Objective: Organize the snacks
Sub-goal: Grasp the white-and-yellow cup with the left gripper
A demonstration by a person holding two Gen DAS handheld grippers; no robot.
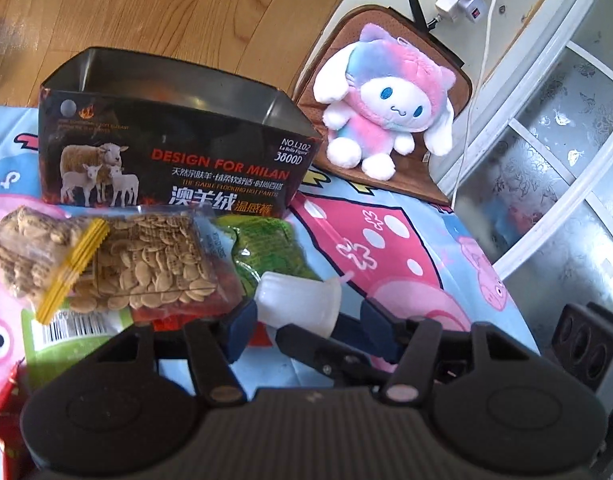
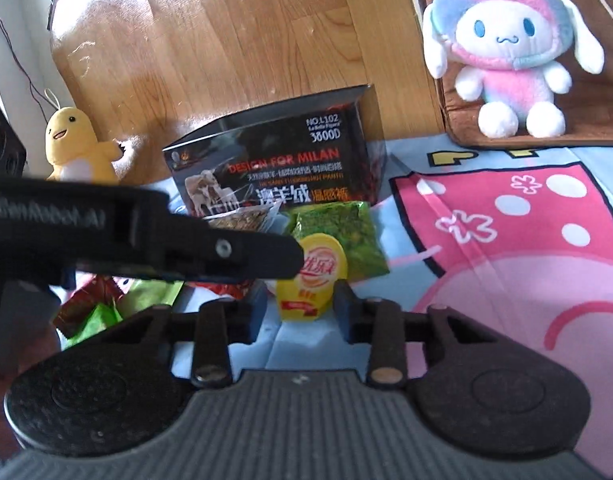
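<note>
Left to right on cartoon bedsheet (image 1: pixel 406 240): clear seed bag (image 1: pixel 146 264) with yellow clip (image 1: pixel 72 270), green packet (image 1: pixel 266 248) beside it, black open box (image 1: pixel 174 160) behind both. Left gripper (image 1: pixel 306 316) half open around lying white cup (image 1: pixel 298 304), pad contact unclear. Right gripper (image 2: pixel 300 306) half open astride yellow jelly cup (image 2: pixel 310 280); grip not confirmable. Pink plush (image 2: pixel 502 56) far right on brown cushion (image 2: pixel 446 120).

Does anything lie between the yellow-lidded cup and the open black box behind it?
Yes. A green packet lies flat between the cup and the box, with a bag of seeds beside it. Both are low, so lifting the cup over them looks feasible.
</note>
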